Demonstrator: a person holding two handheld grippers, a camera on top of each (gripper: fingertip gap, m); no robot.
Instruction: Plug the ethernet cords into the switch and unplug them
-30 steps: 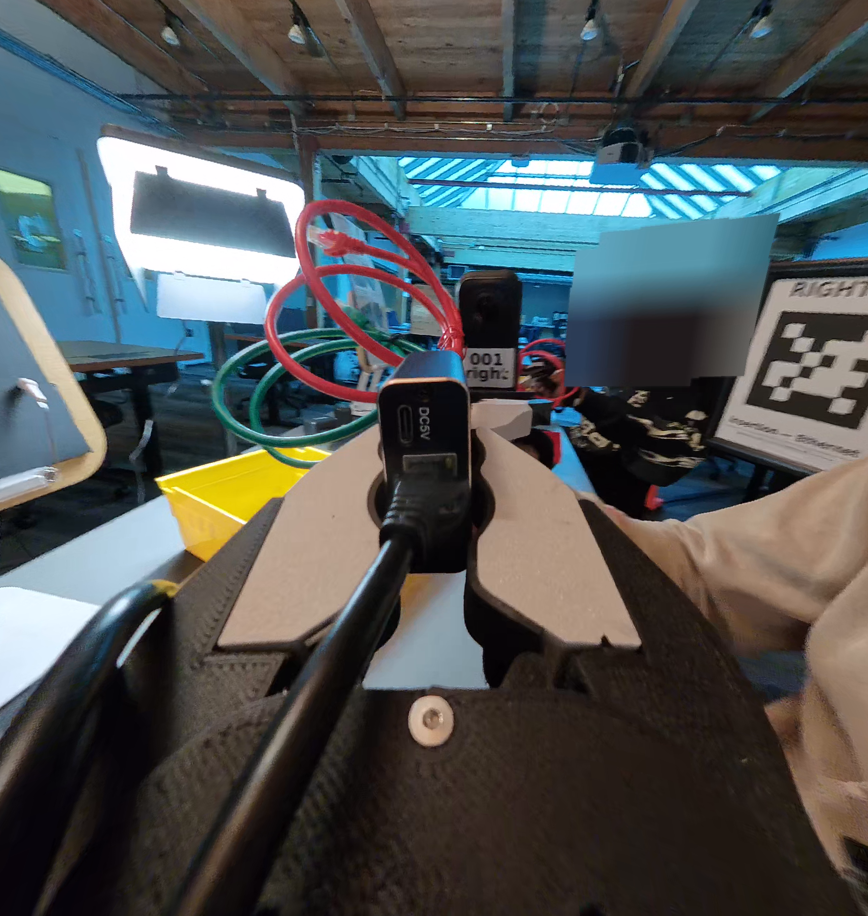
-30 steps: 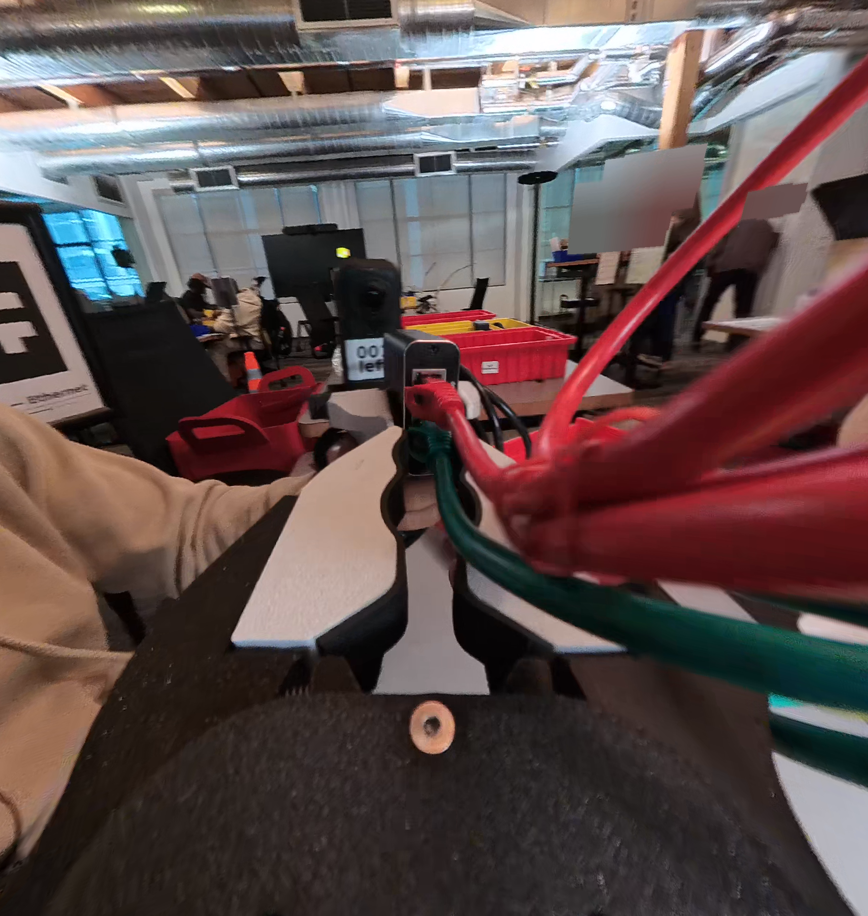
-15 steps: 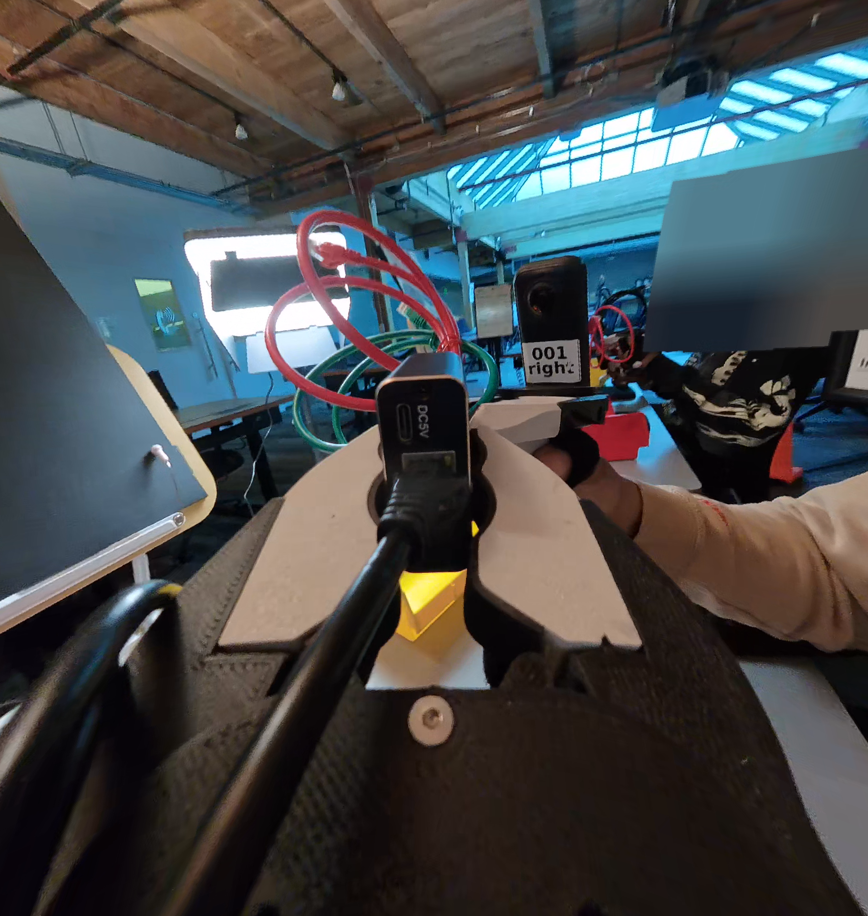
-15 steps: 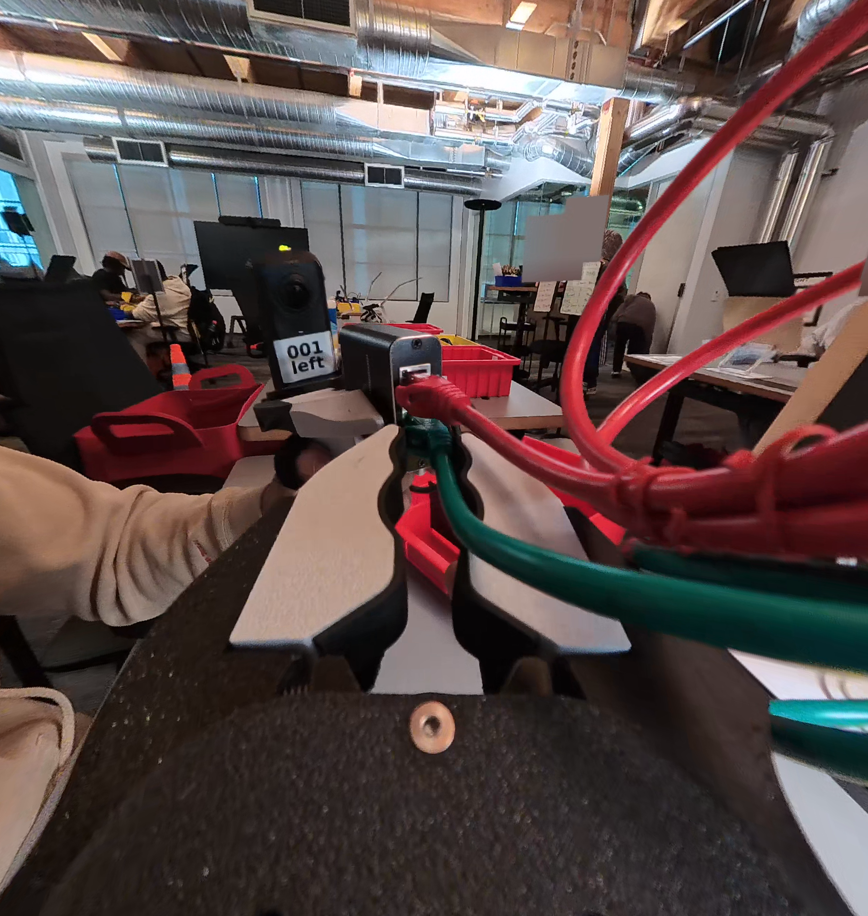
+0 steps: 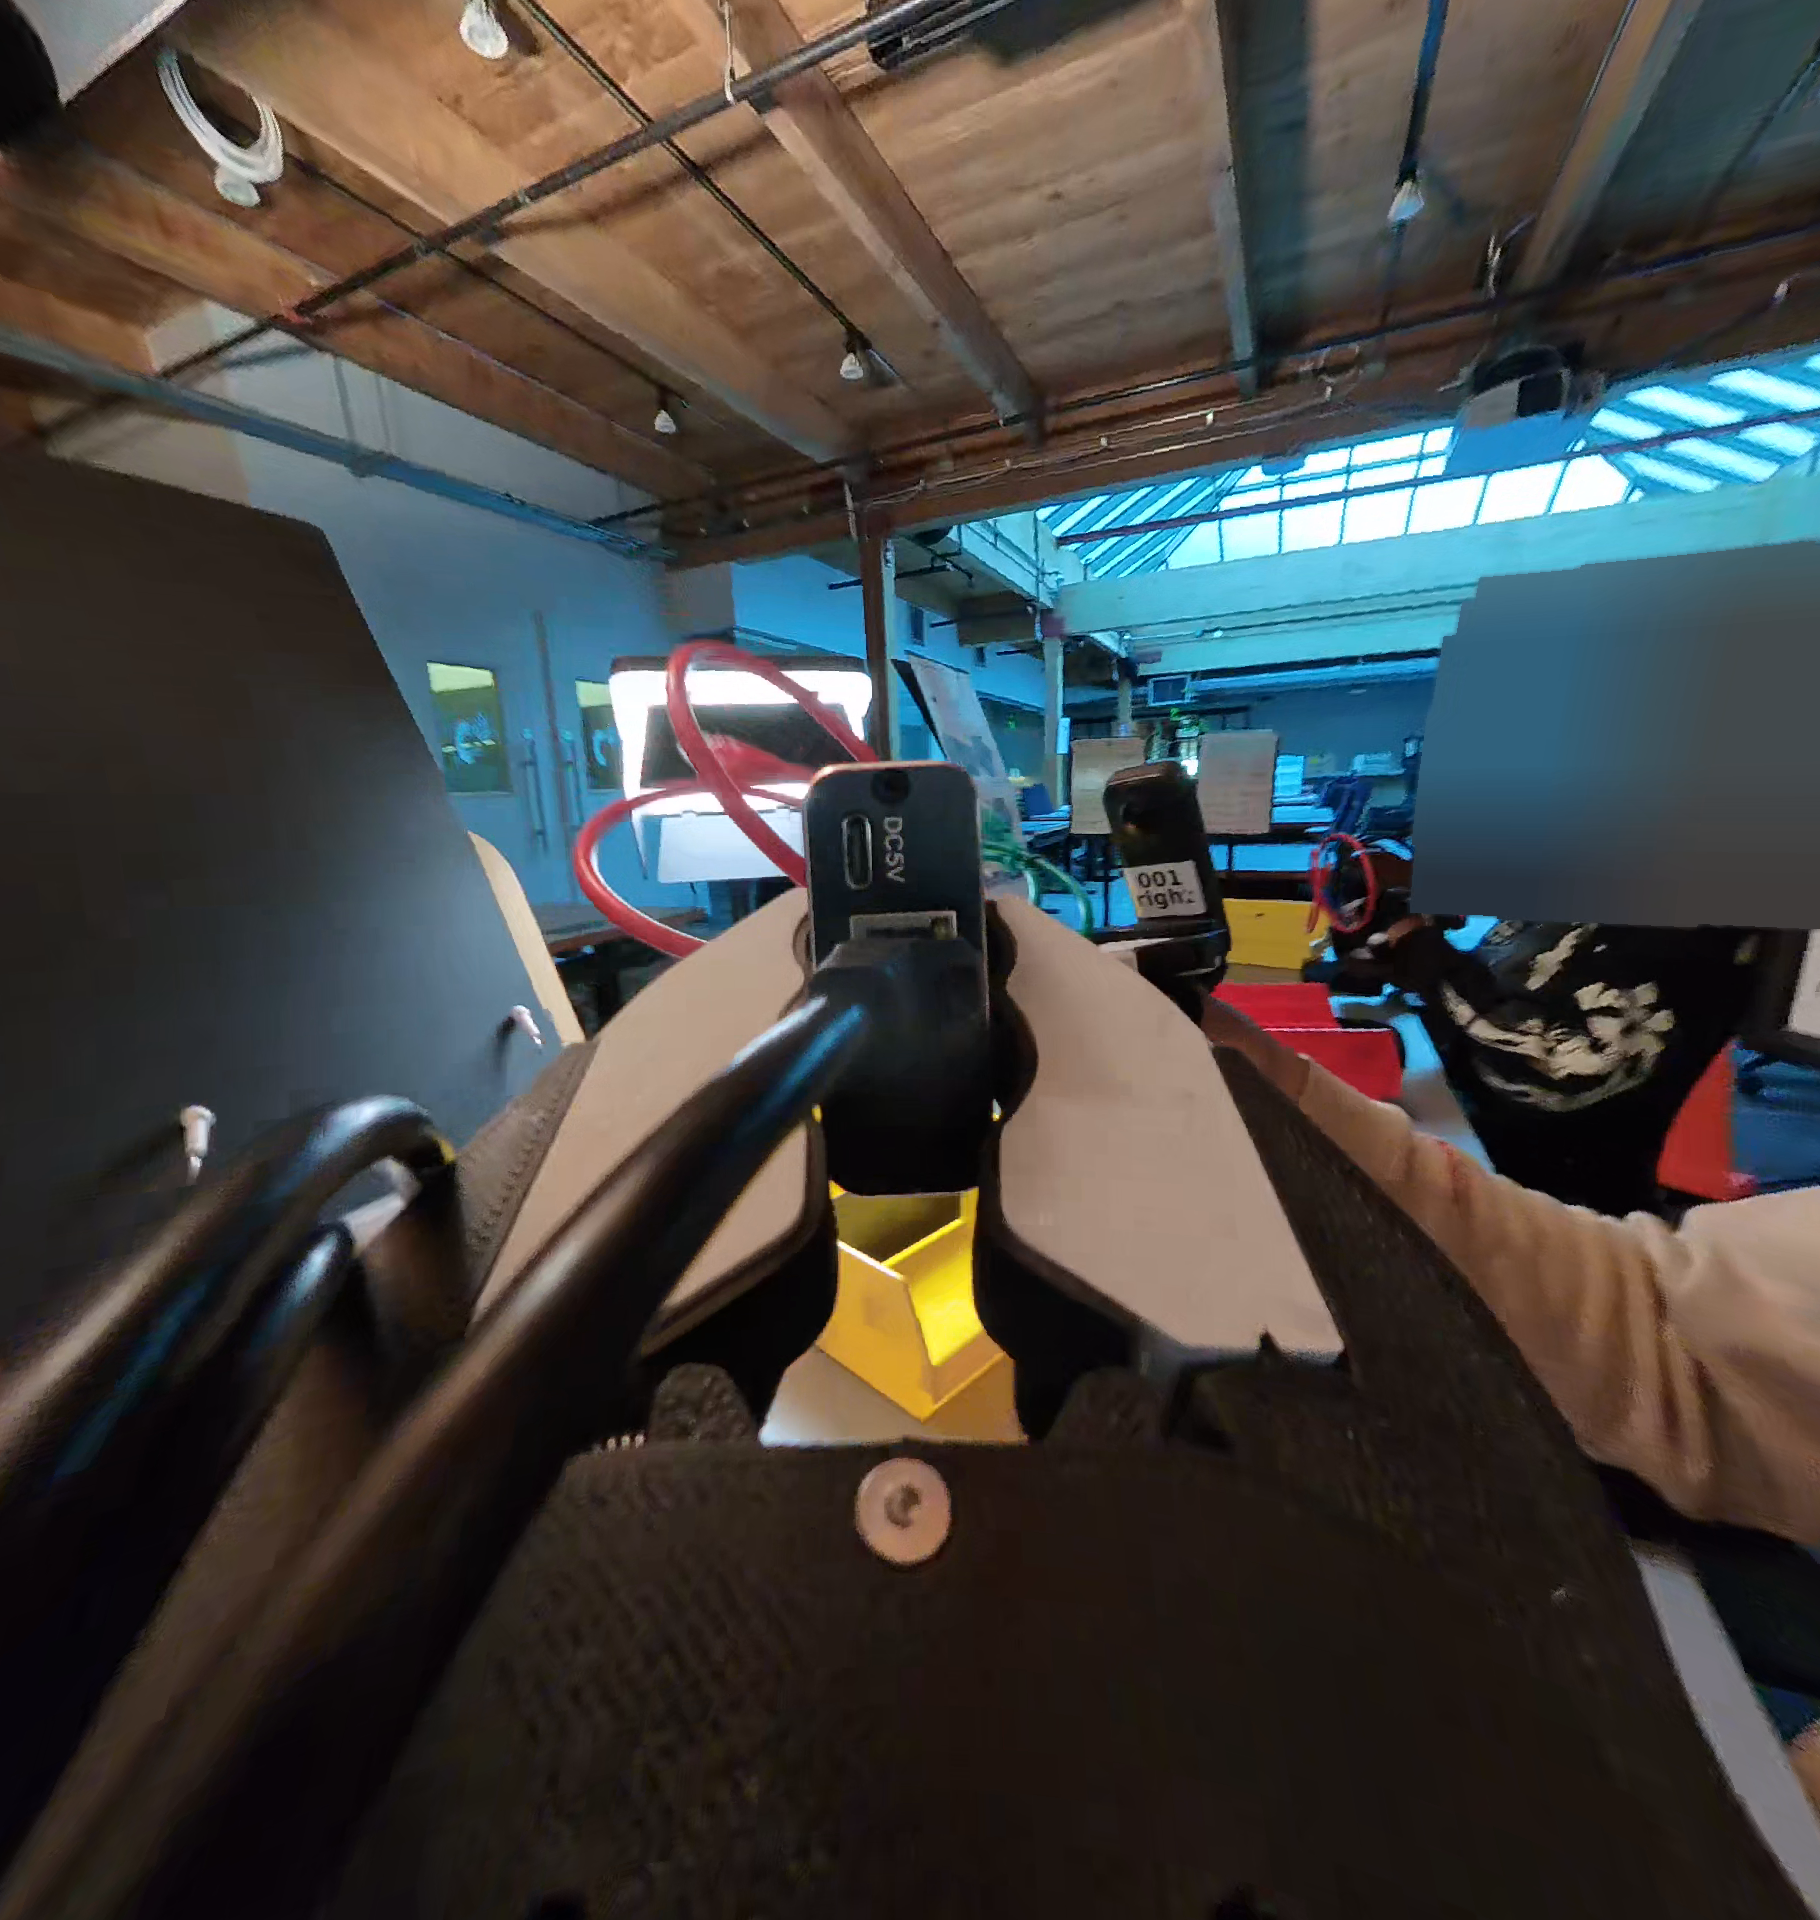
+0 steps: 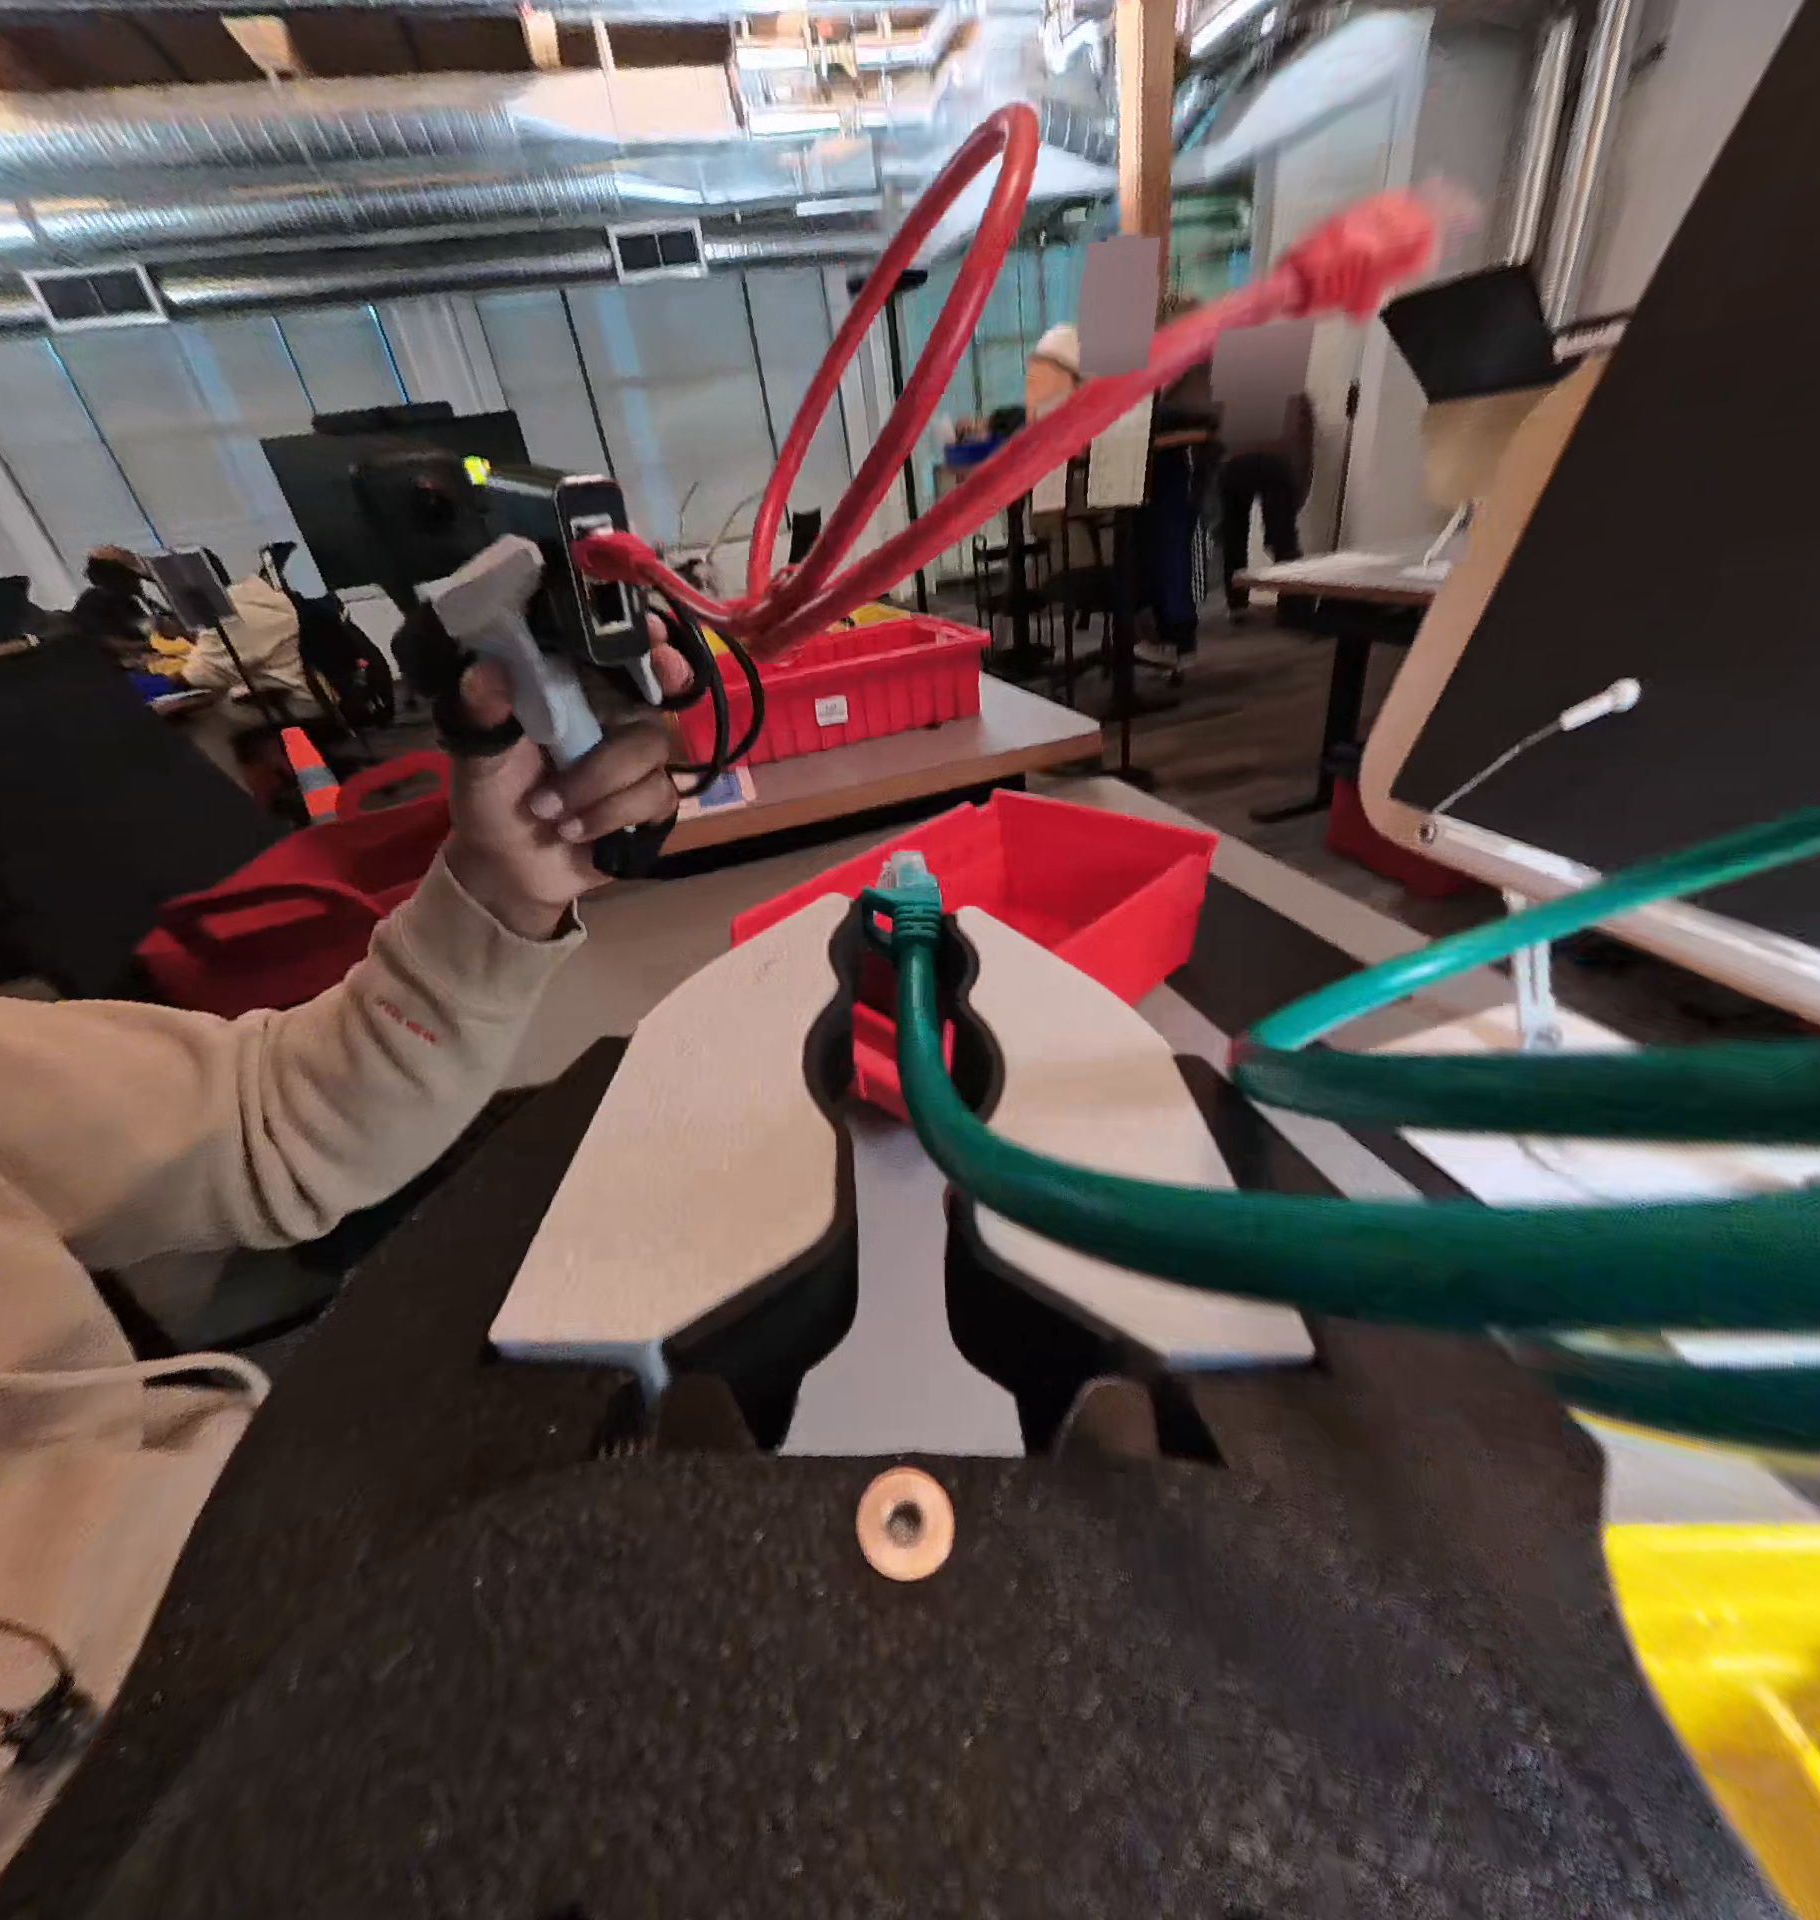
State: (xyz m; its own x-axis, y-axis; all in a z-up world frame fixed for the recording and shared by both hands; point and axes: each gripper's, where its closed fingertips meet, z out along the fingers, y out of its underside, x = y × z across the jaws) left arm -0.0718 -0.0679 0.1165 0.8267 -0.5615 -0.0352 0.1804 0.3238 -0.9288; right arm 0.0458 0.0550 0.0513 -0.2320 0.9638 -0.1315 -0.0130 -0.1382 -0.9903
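Note:
My left gripper [image 5: 901,935] is shut on the small black switch [image 5: 890,862] and holds it up in the air. A black power cable [image 5: 677,1143] runs from its near end. The red ethernet cord [image 5: 719,748] loops behind it. In the right wrist view the switch [image 6: 599,566] is far left, with the red cord's plug [image 6: 615,556] in its upper port and the lower port empty. The red cord [image 6: 885,364] loops upward with its other end [image 6: 1353,255] free. My right gripper [image 6: 901,925] is shut on the green ethernet cord [image 6: 911,997] just behind its plug [image 6: 901,883], which is out of the switch and well apart from it.
A red bin [image 6: 1093,862] sits on the table ahead of my right gripper. A yellow bin [image 5: 906,1309] lies below the left one and shows at the right wrist view's lower right [image 6: 1737,1662]. A black board [image 6: 1664,520] stands at the right. People work at tables behind. The left gripper's tips are roughly 20 cm from the right gripper's.
The green plug has come out of the switch. My right gripper has drawn back with it and the two grippers are now far apart. The red cord stays plugged in.

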